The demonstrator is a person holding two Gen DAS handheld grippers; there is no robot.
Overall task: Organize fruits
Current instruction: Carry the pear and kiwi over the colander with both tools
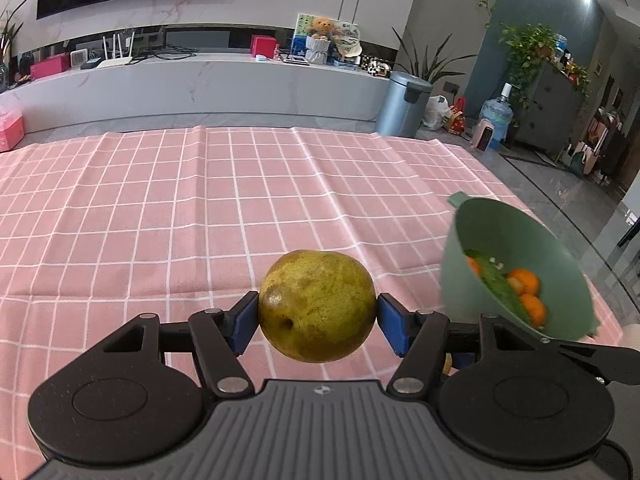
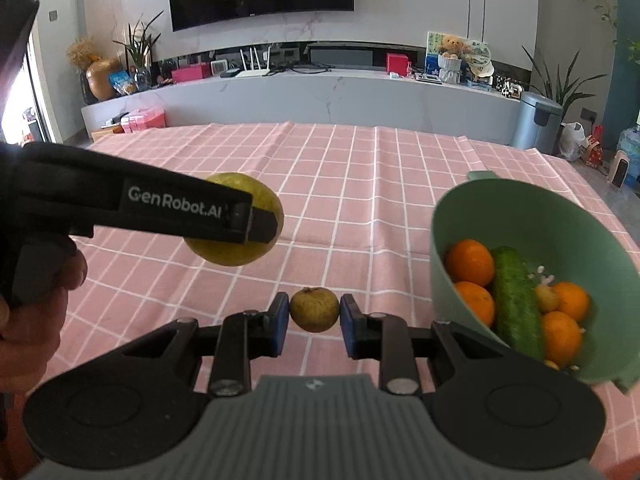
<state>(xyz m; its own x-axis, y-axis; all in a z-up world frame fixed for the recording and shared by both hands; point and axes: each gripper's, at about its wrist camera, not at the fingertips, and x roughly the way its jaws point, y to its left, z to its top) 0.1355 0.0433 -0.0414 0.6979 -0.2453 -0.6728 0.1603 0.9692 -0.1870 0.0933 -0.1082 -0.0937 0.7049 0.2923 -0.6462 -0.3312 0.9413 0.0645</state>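
Observation:
My left gripper (image 1: 317, 322) is shut on a large yellow-green pear (image 1: 317, 306), held clear above the pink checked tablecloth (image 1: 200, 208). The right wrist view shows the same pear (image 2: 236, 256) behind the left gripper's black finger (image 2: 256, 222), up and to the left. My right gripper (image 2: 314, 320) is shut on a small brownish round fruit (image 2: 315, 309), also lifted off the cloth. A green bowl (image 2: 500, 216) stands to the right, holding several oranges (image 2: 470, 262) and a cucumber (image 2: 516, 300). The left wrist view catches the bowl (image 1: 500, 240) at its right edge.
A person's hand (image 2: 28, 320) grips the left tool's handle at the left edge. The tablecloth stretches far ahead to the table's back edge. Beyond it are a marble TV console (image 2: 320, 96), a grey bin (image 2: 536, 124) and potted plants.

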